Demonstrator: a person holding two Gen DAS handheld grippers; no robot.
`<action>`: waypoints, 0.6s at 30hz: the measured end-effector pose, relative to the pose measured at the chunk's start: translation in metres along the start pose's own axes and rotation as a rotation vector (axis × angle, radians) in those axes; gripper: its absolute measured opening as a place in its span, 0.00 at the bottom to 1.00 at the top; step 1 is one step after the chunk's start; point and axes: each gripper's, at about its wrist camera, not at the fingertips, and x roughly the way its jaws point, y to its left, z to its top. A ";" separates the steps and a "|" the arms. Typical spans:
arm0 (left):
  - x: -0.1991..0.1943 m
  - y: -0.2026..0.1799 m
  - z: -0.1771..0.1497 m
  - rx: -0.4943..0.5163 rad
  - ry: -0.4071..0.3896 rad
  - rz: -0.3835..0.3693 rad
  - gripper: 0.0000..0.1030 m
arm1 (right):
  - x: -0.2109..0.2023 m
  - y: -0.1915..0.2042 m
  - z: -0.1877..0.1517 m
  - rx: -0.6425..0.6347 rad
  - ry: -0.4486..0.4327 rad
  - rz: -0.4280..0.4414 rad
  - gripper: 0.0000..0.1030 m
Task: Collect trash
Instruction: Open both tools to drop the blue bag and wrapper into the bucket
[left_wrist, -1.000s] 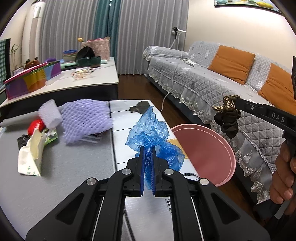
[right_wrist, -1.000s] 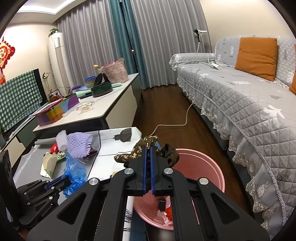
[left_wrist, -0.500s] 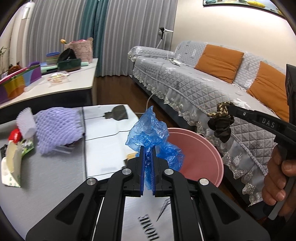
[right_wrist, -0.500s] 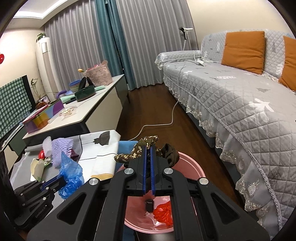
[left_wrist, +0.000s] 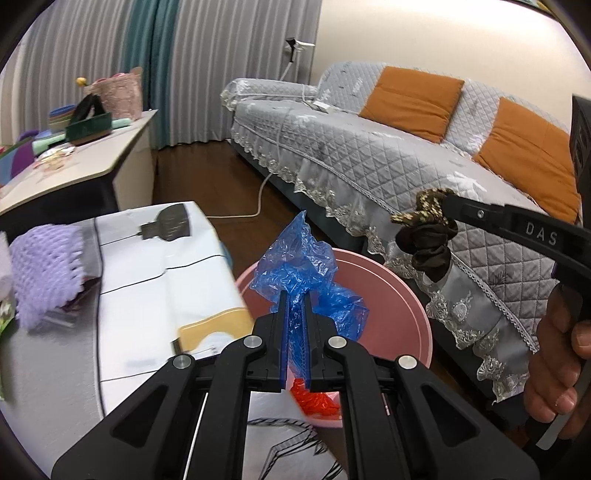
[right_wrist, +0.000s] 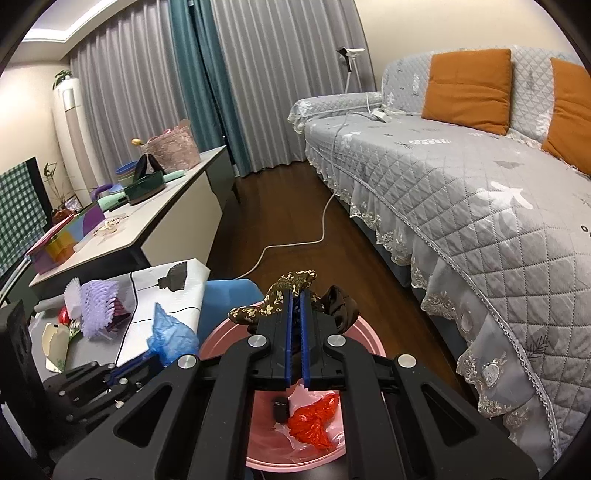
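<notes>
Pink bin (right_wrist: 373, 338) below both tongs, left (left_wrist: 294, 295) clamping blue bag (left_wrist: 295, 266), right (right_wrist: 295, 299) clamping dark fabric (right_wrist: 280, 295).

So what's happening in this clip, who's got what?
A person is clearing trash with a handheld gripper in each hand. The left gripper is shut on a crumpled blue plastic bag, held over the near rim of the pink bin. The right gripper is shut on a dark patterned scrap of cloth, also above the bin. Red plastic already lies inside. Purple foam netting and other litter are on the table beside it.
</notes>
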 end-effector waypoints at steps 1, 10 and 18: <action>0.002 -0.002 0.000 0.004 0.003 -0.002 0.05 | 0.001 -0.001 0.000 0.003 0.001 -0.001 0.04; 0.017 -0.006 0.003 0.022 0.032 -0.022 0.06 | 0.010 -0.003 -0.001 0.011 0.020 -0.007 0.06; 0.016 0.002 0.004 0.012 0.049 0.012 0.36 | 0.015 -0.008 -0.001 0.048 0.040 -0.056 0.51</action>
